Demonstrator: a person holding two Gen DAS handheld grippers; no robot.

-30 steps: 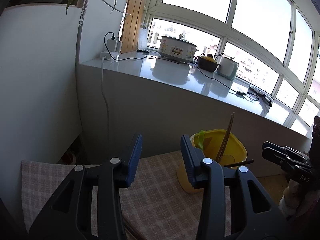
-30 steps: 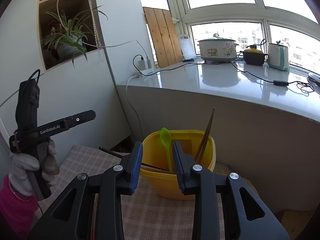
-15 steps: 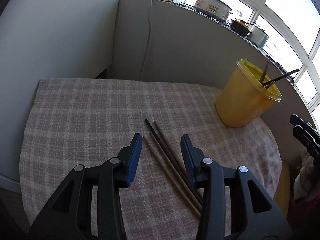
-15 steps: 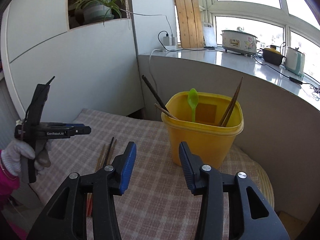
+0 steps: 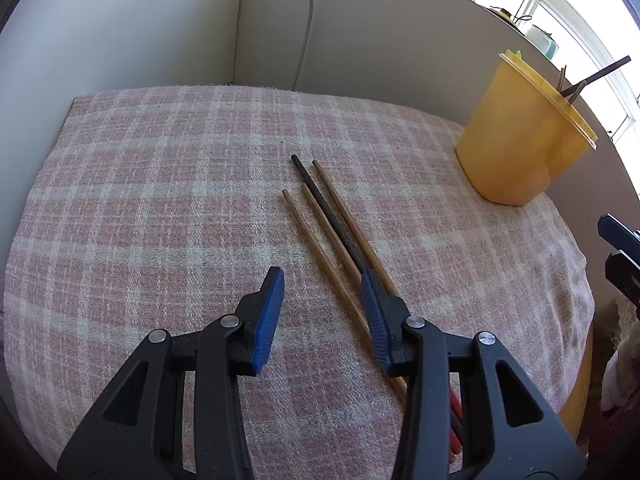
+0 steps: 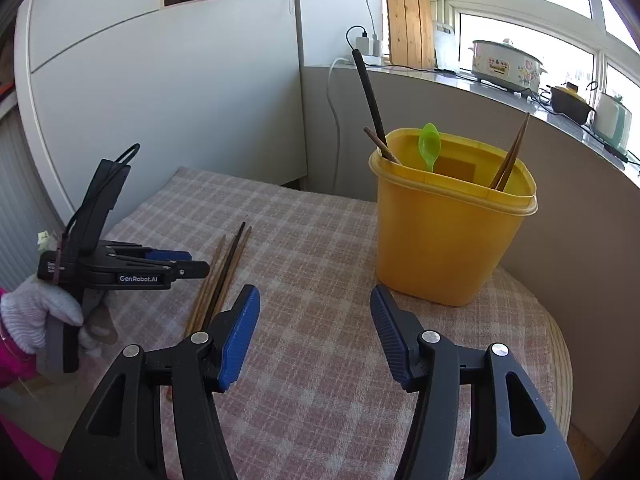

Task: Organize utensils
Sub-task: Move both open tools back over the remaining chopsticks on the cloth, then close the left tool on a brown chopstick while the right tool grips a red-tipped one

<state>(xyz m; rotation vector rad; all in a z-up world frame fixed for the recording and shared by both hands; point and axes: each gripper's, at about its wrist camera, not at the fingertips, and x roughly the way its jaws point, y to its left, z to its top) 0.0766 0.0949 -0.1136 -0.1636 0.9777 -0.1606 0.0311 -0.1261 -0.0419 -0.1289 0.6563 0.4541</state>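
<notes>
Left gripper had dropped over loose chopsticks beside tub, jaws spread, empty. Right gripper jaws opening, empty. Pickup looked next.

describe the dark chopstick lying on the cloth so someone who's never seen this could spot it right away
Start at the yellow container standing on the pink checked cloth. A small bundle of chopsticks lies flat on the cloth beside it, just ahead of the left claw. The dark chopstick is the only near-black one, lying among light brown wooden ones, and its far tip reaches past theirs.
</notes>
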